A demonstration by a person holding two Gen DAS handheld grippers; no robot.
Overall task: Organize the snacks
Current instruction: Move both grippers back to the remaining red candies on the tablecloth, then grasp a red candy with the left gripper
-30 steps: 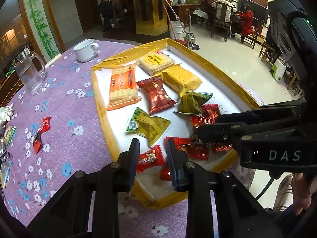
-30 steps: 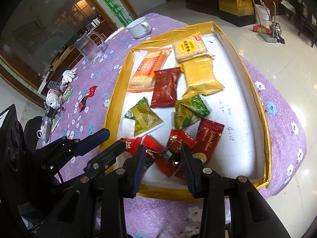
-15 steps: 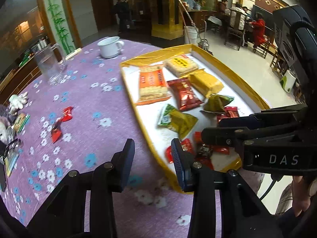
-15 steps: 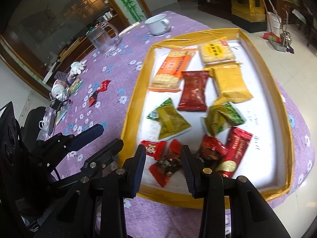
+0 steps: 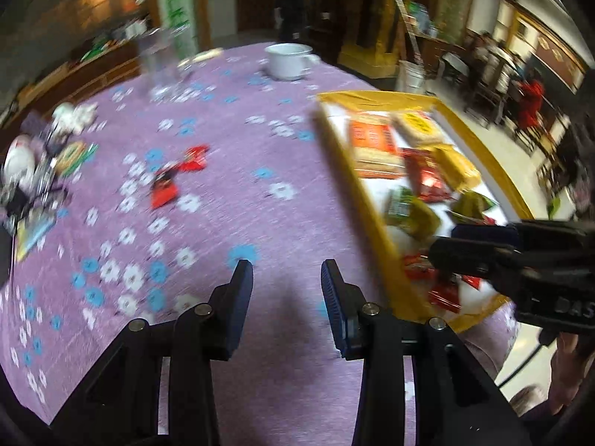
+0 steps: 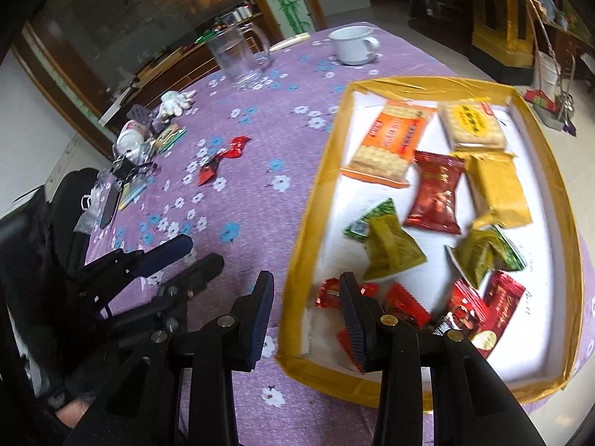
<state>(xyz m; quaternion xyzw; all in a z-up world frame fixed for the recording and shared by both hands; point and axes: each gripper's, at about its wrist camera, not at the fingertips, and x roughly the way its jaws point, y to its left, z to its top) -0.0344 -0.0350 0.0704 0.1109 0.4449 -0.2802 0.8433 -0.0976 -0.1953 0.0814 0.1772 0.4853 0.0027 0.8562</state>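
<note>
With the worktop in its purple flowered cloth still carrying loose sweets, the yellow-rimmed tray at the right holds the sorted snacks. Two red candies lie out on the cloth, well apart from the tray. Left tool is released, nothing between its pads; right tool likewise, hanging over the tray's near-left rim. Best move, I'd judge: left tool goes for the nearer candy, pinching the wrapper body, not the twisted end.

One tray; two cracker packs, two green packets, two loose red candies on cloth; one mug, one glass jug
</note>
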